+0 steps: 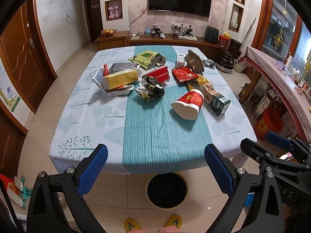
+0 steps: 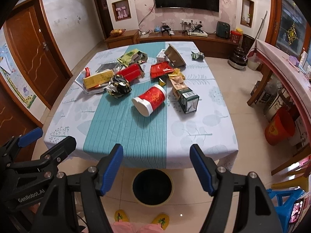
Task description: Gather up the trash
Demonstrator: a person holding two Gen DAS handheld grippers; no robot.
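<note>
Trash lies scattered over the far half of the clothed table [image 1: 155,136]: a red and white cup [image 1: 188,103] on its side, a green carton [image 1: 220,103], a crumpled black wrapper [image 1: 150,90], a yellow box [image 1: 120,78], red packets [image 1: 184,74]. A dark round bin [image 1: 167,190] stands on the floor below the near table edge. My left gripper [image 1: 155,169] hangs open and empty over that edge. My right gripper [image 2: 156,169] is open and empty too, above the bin [image 2: 152,186]. The cup [image 2: 150,101] and carton [image 2: 188,100] lie ahead of it.
The person's yellow slippers [image 1: 153,224] show at the bottom by the bin. A red bucket [image 2: 279,128] and a long side table [image 2: 291,71] stand to the right. A blue stool [image 2: 281,198] is at lower right. Wooden doors are on the left.
</note>
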